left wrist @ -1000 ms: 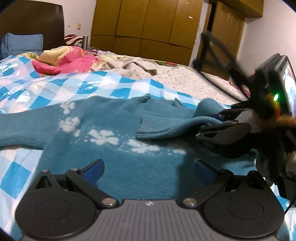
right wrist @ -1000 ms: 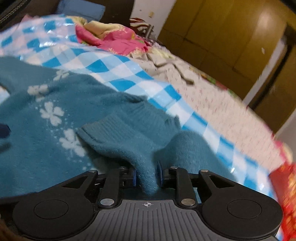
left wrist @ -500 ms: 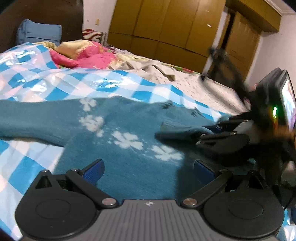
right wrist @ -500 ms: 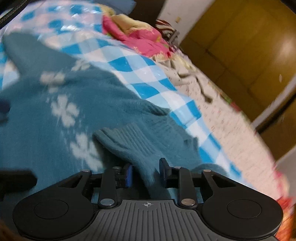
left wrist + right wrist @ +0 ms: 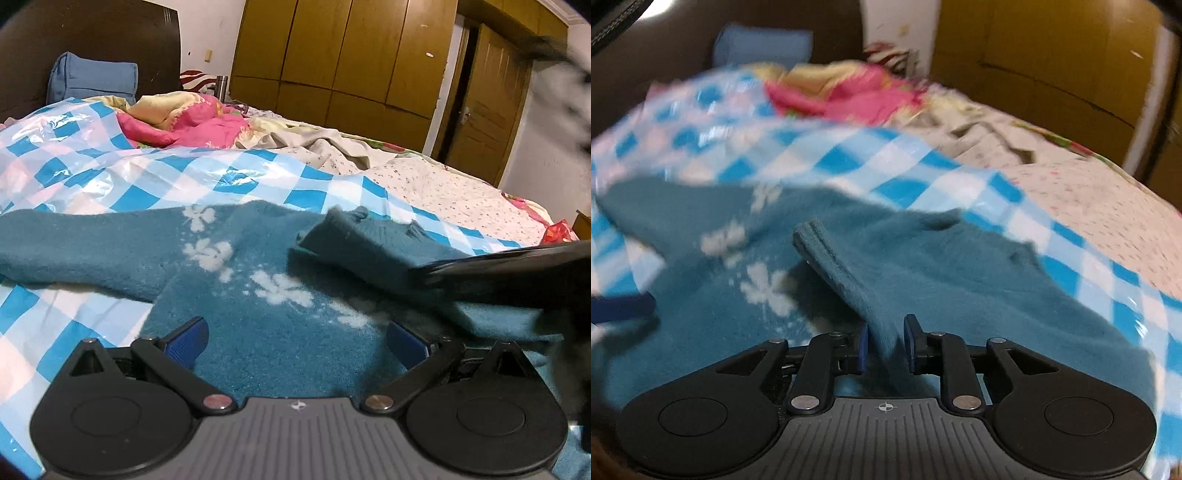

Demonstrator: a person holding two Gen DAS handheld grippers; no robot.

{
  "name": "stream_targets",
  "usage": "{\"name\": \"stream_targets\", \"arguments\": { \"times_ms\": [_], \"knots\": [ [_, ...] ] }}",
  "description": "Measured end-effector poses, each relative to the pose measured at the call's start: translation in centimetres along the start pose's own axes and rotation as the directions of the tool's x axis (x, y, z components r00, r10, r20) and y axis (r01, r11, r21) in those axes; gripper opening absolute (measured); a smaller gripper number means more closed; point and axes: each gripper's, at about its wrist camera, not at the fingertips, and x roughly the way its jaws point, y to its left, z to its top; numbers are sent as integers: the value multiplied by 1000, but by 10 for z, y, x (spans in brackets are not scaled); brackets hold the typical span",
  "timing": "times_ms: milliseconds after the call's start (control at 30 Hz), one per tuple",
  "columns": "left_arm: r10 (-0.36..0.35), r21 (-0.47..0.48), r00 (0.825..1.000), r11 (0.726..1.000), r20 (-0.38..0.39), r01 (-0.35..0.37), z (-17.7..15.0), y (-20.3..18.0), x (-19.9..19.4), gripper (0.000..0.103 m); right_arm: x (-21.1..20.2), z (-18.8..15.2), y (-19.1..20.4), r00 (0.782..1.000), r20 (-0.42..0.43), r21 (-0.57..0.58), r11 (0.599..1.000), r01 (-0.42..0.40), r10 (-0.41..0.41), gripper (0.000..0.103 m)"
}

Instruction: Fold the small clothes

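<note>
Both wrist cameras sit low and close over the teal sweater (image 5: pixel 266 332) (image 5: pixel 923 266), facing across the bed toward the wardrobe (image 5: pixel 343 55) (image 5: pixel 1052 55).

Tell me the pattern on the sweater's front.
White flower shapes on the teal sweater, clearest in the left wrist view.

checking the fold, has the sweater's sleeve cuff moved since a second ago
Yes. In the left wrist view the sleeve cuff now lies nearer the white flowers, carried leftward across the sweater.
</note>
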Motion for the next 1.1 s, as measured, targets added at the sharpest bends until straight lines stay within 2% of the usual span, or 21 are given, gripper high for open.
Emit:
{"name": "stream_targets", "arguments": {
  "times_ms": [33, 100, 200, 267, 367, 533, 667, 800, 967, 1100],
  "knots": [
    [0, 1, 1000, 1000, -1, 0, 0, -1, 0, 103, -13, -4, -13, 1000, 25, 40, 999, 16, -17, 26],
    [0, 3, 1000, 1000, -1, 0, -2, -2, 1, 103, -26, -12, -35, 994, 40, 82, 992, 95, -99, 26],
    [6, 25, 1000, 1000, 15, -6, -4, -8, 0, 103, -20, -31, -72, 964, -41, 130, 955, 266, -263, 27],
    [14, 50, 1000, 999, 22, -15, -6, -13, 0, 103, -16, -48, -95, 953, -95, 188, 935, 301, -288, 26],
    [10, 75, 1000, 997, -5, -10, -9, -19, 6, 103, -11, -69, -111, 933, -135, 192, 915, 355, -333, 26],
    [16, 89, 1000, 996, -13, -15, -12, -21, 9, 103, -22, -63, -111, 933, -120, 229, 905, 360, -340, 27],
    [27, 81, 1000, 996, -12, -26, -10, -19, 6, 103, -43, -54, -97, 953, -55, 239, 922, 304, -299, 28],
    [52, 61, 999, 997, 10, -52, -1, -10, -10, 103, -44, -24, -60, 980, -10, 162, 967, 196, -197, 29],
    [98, 20, 994, 995, 39, -98, 7, 29, -47, 103, -29, 31, 19, 999, 37, 9, 1000, 19, -19, 30],
    [163, -64, 986, 985, 38, -161, 3, 80, -77, 103, -9, 69, 105, 989, 32, -162, 978, -135, 142, 30]
  ]
}}
